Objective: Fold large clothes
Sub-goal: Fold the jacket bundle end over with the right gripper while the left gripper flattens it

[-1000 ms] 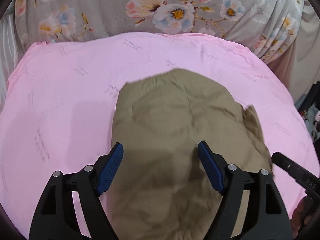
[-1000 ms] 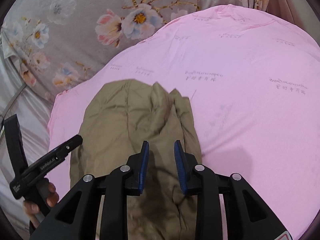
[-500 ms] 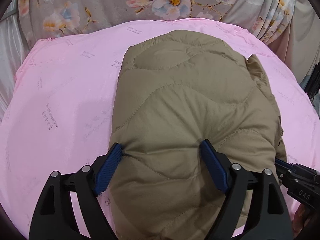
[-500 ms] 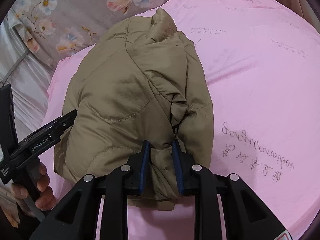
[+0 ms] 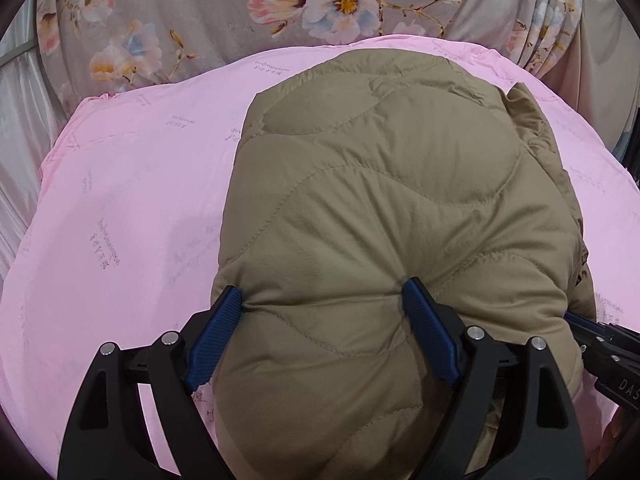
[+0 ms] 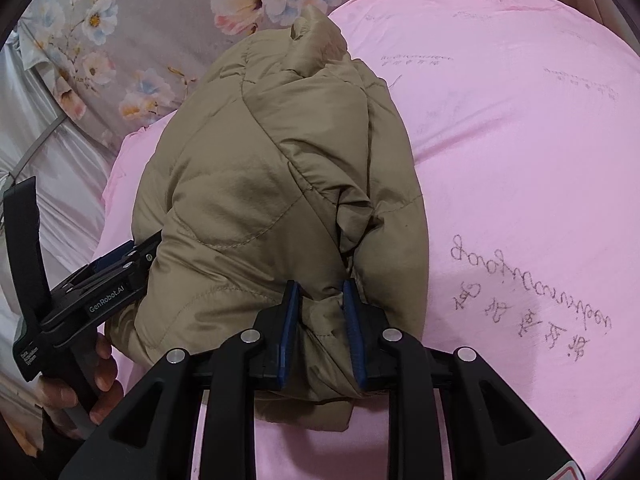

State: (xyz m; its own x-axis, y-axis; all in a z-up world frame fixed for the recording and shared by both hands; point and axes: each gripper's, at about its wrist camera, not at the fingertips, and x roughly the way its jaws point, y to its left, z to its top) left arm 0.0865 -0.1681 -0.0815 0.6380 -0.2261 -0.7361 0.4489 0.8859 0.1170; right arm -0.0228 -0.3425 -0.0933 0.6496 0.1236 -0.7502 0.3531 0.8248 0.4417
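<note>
Two fisheye views look down over a bed from handheld grippers.

In the left wrist view, a pink sheet [image 5: 132, 208] printed with faint grey script fills the left side, with a grey floral cover [image 5: 192, 12] behind it along the top. In the middle lies a khaki quilted jacket [image 5: 380, 184], folded into a puffy bundle on the sheet, its wavy stitch lines running across. The left gripper [image 5: 322, 300] sits at the near edge of the bundle with its blue-padded fingers [image 5: 218, 326] spread wide; the padded fabric bulges up between them and both pads press into it, one at the jacket's left edge, the other sunk into a crease. At the far right edge, the tip of the right gripper [image 5: 600, 340] pokes in beside the jacket.

In the right wrist view, the person's left hand [image 6: 80, 384] is at the far left, wrapped around the handle of the left gripper [image 6: 120, 264], whose front end is tucked against the jacket's side. The jacket [image 6: 256, 184] rises in the middle as a rumpled mound, a loose flap standing up at its far end. The right gripper [image 6: 320, 296] at the bottom centre has its fingers [image 6: 290, 320] drawn close, pinching a fold of the jacket's near edge. To the right is the pink sheet [image 6: 520, 160], with dark script printed near the gripper.
</note>
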